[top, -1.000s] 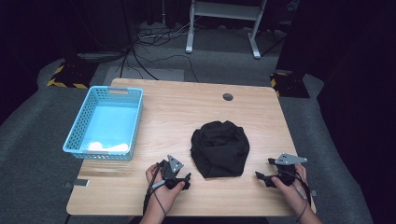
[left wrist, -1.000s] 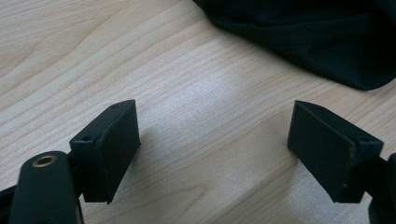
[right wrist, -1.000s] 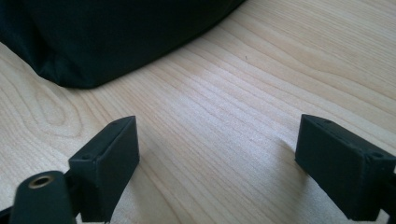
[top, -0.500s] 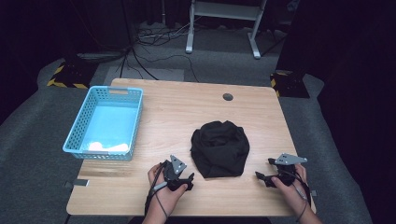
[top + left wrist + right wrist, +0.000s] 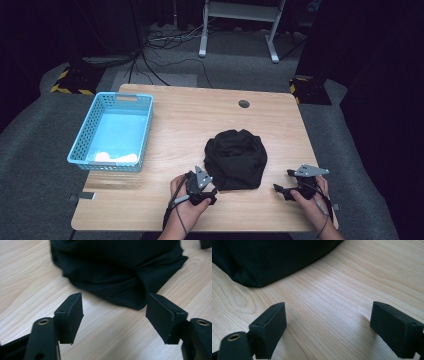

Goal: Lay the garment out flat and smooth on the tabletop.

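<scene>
A crumpled black cloth (image 5: 235, 159) lies on the wooden table (image 5: 190, 120), between two hand-held grippers. The left gripper (image 5: 209, 194), its jaws just narrowing yet empty, sits beside the cloth's edge; the right gripper (image 5: 281, 190) rests open-jawed, apart. A blue basket (image 5: 86, 135) stands at the far left.

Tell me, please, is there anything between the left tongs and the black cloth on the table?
Nothing visible. In the left gripper view, the left tongs stand open, jaws just closing a little, with bare wooden table between them. The black cloth lies just ahead, its edge not yet between the jaws.
</scene>
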Tool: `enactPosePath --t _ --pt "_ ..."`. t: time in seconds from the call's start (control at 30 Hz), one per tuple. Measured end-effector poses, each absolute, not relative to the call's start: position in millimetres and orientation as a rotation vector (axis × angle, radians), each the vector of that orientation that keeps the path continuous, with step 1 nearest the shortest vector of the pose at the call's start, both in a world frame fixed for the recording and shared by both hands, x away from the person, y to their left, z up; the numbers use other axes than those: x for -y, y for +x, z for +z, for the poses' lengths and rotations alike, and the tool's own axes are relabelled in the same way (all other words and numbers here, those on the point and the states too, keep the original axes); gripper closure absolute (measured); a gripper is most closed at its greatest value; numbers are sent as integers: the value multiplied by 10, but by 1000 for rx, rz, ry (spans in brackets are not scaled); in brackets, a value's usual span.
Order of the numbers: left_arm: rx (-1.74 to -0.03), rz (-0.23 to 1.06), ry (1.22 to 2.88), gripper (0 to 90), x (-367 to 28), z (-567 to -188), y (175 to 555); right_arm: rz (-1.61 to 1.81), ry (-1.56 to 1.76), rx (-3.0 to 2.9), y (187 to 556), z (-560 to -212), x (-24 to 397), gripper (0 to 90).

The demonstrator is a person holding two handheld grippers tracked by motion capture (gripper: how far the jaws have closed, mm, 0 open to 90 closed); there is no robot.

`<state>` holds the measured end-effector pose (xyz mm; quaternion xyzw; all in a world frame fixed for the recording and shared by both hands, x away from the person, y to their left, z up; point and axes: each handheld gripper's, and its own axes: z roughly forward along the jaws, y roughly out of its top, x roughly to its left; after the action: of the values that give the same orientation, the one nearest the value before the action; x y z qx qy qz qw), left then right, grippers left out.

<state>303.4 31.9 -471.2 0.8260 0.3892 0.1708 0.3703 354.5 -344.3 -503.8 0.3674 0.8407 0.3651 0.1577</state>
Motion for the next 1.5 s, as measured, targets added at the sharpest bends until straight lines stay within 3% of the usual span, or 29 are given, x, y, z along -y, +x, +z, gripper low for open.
enactPosePath --t 0.67,0.73,0.8,0.87,0.93,1.23,1.5 --pt "-914 377 2203 328 96 -4971 3188 1044 1051 -2405 3544 -5038 3442 137" --pt "-899 397 2207 394 128 -4988 3219 1043 1051 -2404 3543 -5038 3442 138" --pt "-880 400 2212 546 141 -4974 3236 1042 1051 -2404 3542 -5037 3441 139" --pt "-873 393 2229 760 145 -4953 3244 1042 1051 -2404 3542 -5037 3441 139" --pt "-865 403 2227 855 139 -4960 3255 1043 1051 -2404 3544 -5036 3443 142" --pt "-872 396 2191 874 64 -4989 3282 1071 1086 -2386 3543 -5020 3462 160" --pt "-856 420 2178 873 59 -5014 3257 1160 1110 -2327 3606 -4733 3424 171"
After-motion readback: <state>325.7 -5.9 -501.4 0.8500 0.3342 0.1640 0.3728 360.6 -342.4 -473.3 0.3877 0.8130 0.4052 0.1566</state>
